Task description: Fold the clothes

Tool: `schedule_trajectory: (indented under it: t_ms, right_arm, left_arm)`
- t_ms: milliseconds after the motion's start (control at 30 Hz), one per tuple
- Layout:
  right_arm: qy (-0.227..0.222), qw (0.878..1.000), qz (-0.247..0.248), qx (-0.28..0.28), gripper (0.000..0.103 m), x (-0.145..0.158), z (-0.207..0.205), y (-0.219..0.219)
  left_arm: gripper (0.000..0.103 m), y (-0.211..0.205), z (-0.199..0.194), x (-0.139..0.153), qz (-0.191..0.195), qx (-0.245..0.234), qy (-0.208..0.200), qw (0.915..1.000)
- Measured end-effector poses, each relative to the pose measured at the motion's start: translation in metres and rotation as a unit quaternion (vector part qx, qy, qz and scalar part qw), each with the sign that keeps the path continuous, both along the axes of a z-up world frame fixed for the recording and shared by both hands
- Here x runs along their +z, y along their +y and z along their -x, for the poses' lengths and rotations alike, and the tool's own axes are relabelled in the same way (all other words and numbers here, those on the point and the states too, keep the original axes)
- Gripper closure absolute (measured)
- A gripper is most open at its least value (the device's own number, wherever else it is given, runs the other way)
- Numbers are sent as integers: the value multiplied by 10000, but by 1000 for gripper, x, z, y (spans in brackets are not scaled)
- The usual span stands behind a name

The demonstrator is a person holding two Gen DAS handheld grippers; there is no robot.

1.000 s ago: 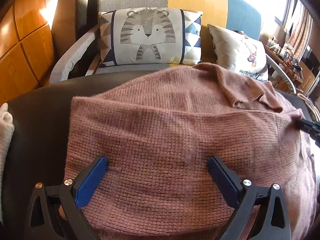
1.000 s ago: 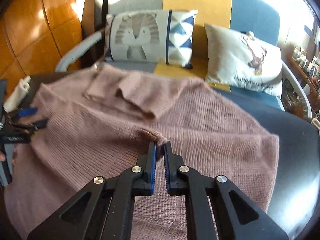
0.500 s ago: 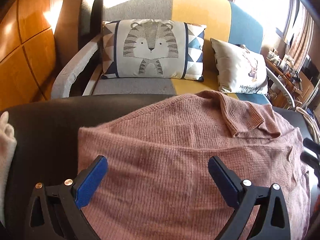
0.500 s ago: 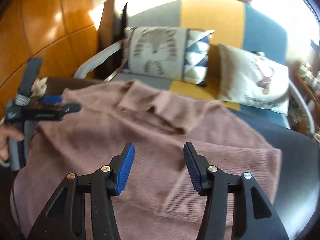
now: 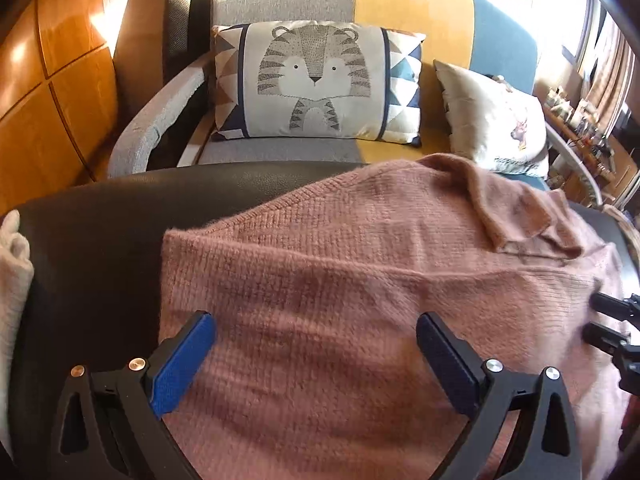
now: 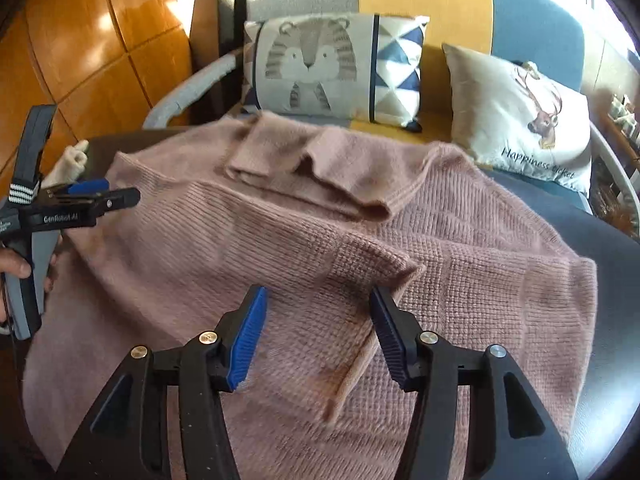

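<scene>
Pink knit sweater [image 6: 248, 248] lies spread on the dark leather surface [image 5: 100, 248], covering most of it; bare leather shows at 9 to 11 o'clock in the left wrist view and along 3 to 5 o'clock in the right wrist view. One sleeve [image 6: 312, 168] is folded across the sweater's far edge at 12 o'clock, and a folded flap [image 6: 368, 276] lies over the body just ahead of the right pads. Left hand-held gripper [image 5: 316, 356] is open wide, blue pads well apart, sitting low over the sweater's near-left part with knit between the pads but nothing pinched. Right hand-held gripper [image 6: 318, 334] is also open, jaws parted about halfway, flap edge between them and no pad pressing on it. In the right wrist view the left tool sits at 9 o'clock, with fingers [image 6: 16, 268] wrapped on its handle. White cloth [image 5: 12, 276] lies at the surface's left edge, 9 o'clock. Beyond the surface at 12 o'clock is a grey, yellow and blue sofa [image 5: 412, 12] with a tiger cushion [image 5: 316, 80] and a deer cushion [image 6: 528, 120].
</scene>
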State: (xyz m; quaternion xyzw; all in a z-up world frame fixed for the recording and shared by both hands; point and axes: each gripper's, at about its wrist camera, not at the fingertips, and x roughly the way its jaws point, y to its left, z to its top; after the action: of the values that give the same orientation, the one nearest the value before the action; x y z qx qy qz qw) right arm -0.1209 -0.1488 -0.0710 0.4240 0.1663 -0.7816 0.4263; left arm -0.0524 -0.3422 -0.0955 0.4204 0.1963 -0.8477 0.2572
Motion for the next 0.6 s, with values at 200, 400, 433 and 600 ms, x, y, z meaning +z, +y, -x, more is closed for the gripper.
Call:
schedule_trajectory:
  t_ms: [200,400,433,600]
  right_arm:
    - [-97,9995,-179,228,46,-8,-25,8]
    - [-110,9988,-390,276,39,-16,-26,10]
    - [-152,9988,-428,207,39,-12,-26,11]
    - [-322,9994,-69,-100,39,15,-43,38]
  left_arm:
    - [0,38,-19,0,68,-445,-45,9990]
    - [0,42,-15,-14,163,-428,-272,9986]
    - [0,42,-15,-11,98,-425,-276,9987]
    - [0,57,-29,14,-96,-599,18,9982]
